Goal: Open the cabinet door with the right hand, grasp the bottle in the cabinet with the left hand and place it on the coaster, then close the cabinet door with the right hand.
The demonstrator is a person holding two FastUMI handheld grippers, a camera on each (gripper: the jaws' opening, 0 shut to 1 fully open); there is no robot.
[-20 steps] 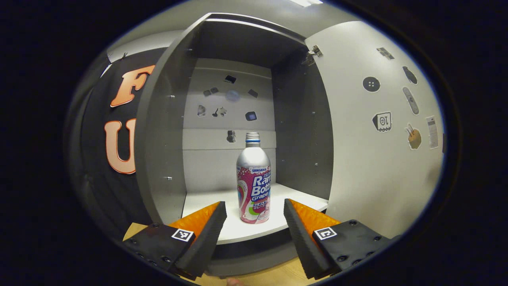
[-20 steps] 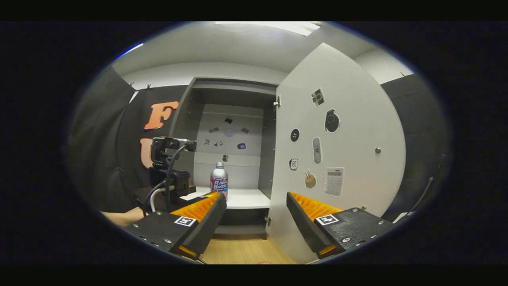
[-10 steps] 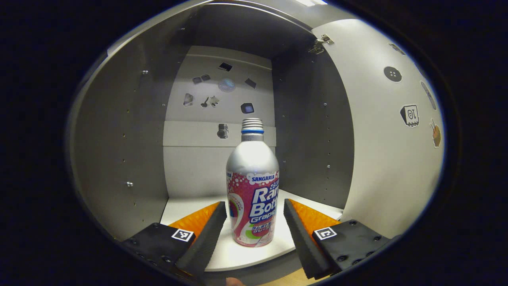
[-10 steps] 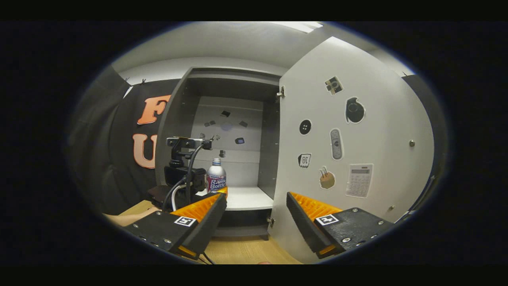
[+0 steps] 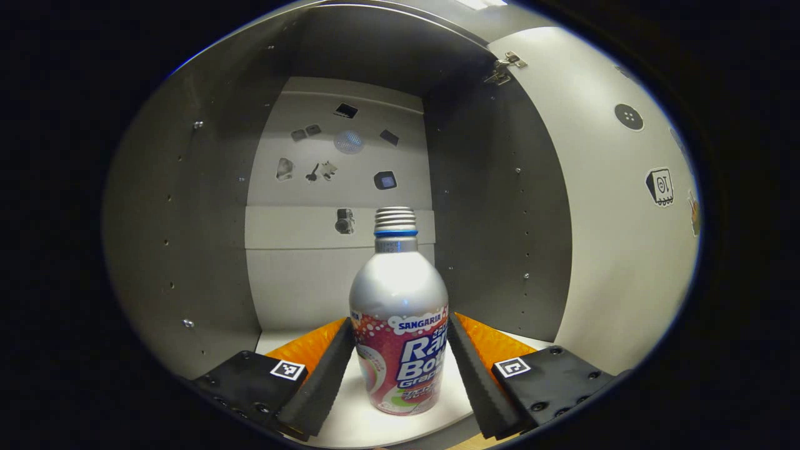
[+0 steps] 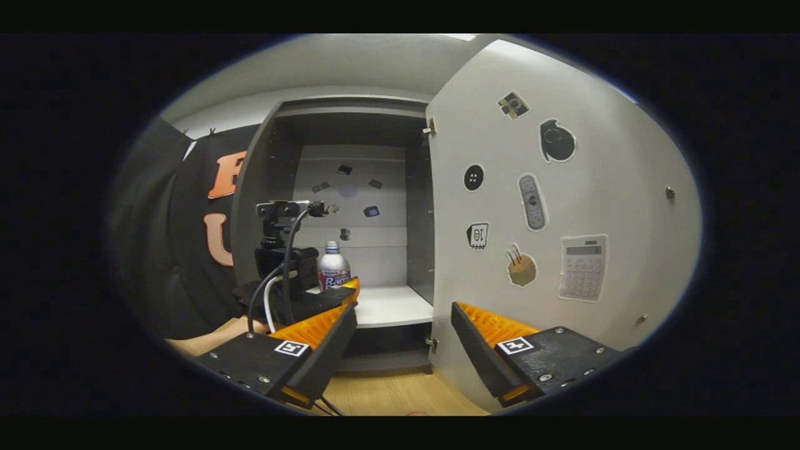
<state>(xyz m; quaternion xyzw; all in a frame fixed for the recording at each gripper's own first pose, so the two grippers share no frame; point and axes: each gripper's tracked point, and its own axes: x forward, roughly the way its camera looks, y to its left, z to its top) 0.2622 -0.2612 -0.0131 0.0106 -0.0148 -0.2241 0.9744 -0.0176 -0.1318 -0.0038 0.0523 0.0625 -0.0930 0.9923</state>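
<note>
In the left gripper view, we are looking straight into the open cabinet [image 5: 187, 206], its grey side wall curving along the left. Our left gripper [image 5: 400, 369] is reaching onto the white shelf [image 5: 350, 425], and we are keeping its fingers spread wide so the bottle [image 5: 400, 337] sits between them. The bottle is standing upright near the front edge of the shelf, and the finger pads are lying close along its printed lower body on both sides; we judge they are bracketing it without squeezing yet, though contact is hard to rule out. Approaching low on the body looks sensible, since the shoulder and narrow threaded neck would offer a poorer hold.

To the right, the cabinet door [image 5: 625, 237] is standing swung out on its hinge [image 5: 505, 67], leaving the opening free for this reach.

In the right gripper view, we are seeing the left gripper [image 6: 331, 300] farther off at the shelf with the bottle [image 6: 332, 270] by its fingers. Our right gripper [image 6: 403, 347] is hanging back over the wooden table [image 6: 387, 394], wide open and holding nothing, just beside the door's [image 6: 562, 206] inner face. We judge it is waiting there so it can push the door shut once the bottle reaches the coaster.
</note>
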